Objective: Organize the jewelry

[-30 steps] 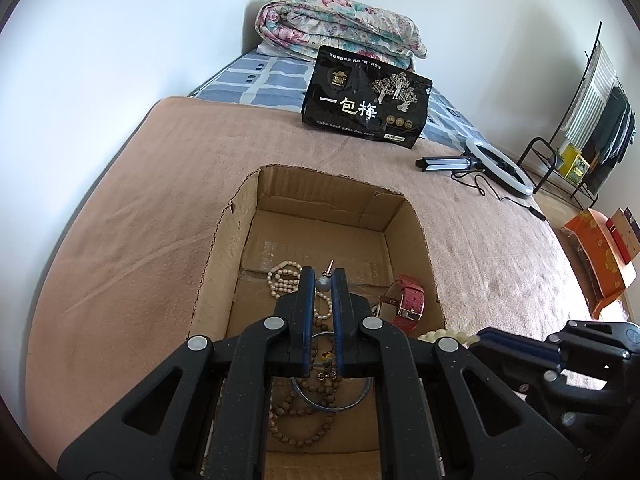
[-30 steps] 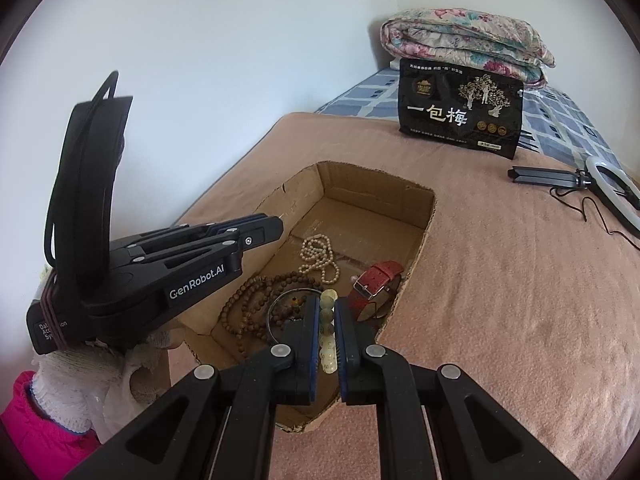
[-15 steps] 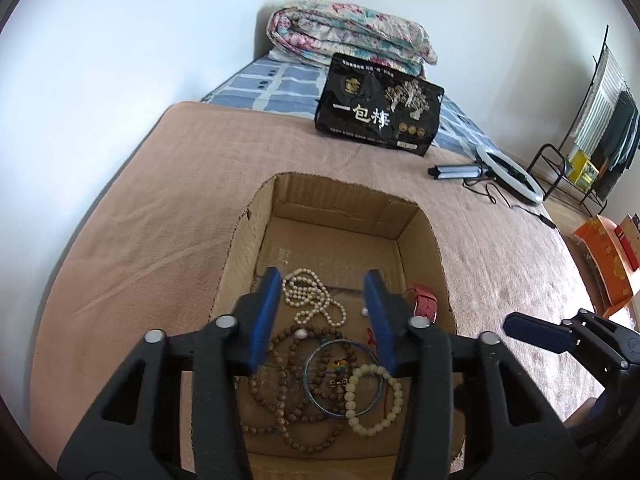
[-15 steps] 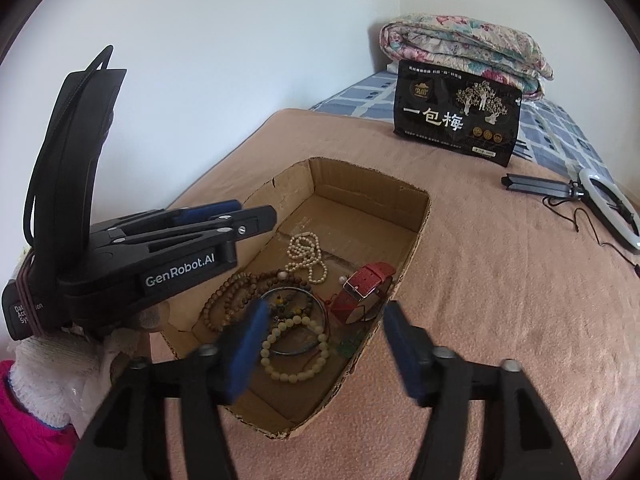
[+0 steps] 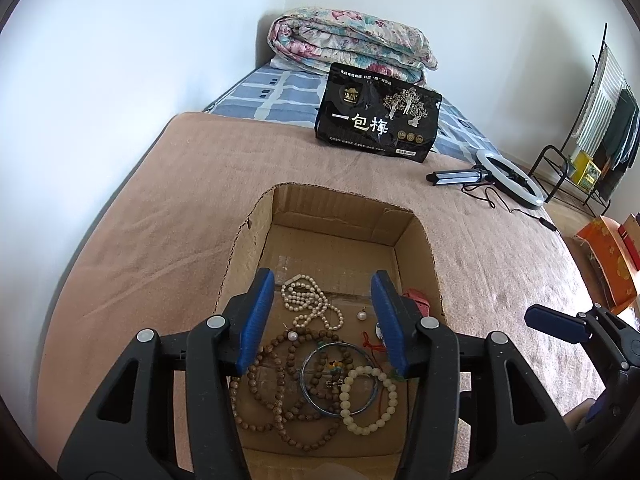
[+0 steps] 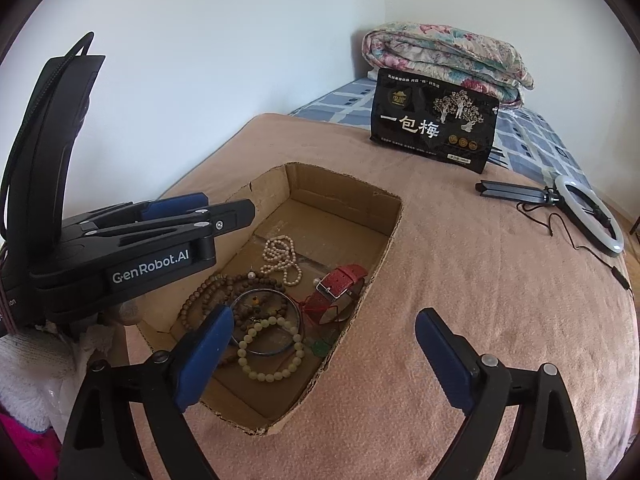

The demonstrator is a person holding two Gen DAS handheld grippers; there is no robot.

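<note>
Pink-brown blanket-covered bed [image 6: 460,280] is bearing an open shallow corrugated cardboard box [image 6: 394,216]; all visible jewelry is lying inside it, nothing is showing loose on the blanket

Long brown wooden bead strand [image 5: 276,396] is sprawling in loops across the box's near left; thin blue-grey metal bangle [image 5: 306,394] is lying over it, overlapping a pale jade-coloured bead bracelet [image 5: 384,416]. White pearl necklace [image 5: 312,308] is sitting further back, red leather-strap watch [image 6: 340,280] against the right wall, red cord [image 5: 370,344] and a single pearl stud [image 5: 362,315] between

Left gripper [image 5: 324,322] is opening above the pile, nothing between the pads. Right gripper [image 6: 324,350] is opening wider, straddling the box's right wall, holding nothing

Judgement: collecting into the box appears largely done; the pieces are overlapping, so separating may be remaining
</note>
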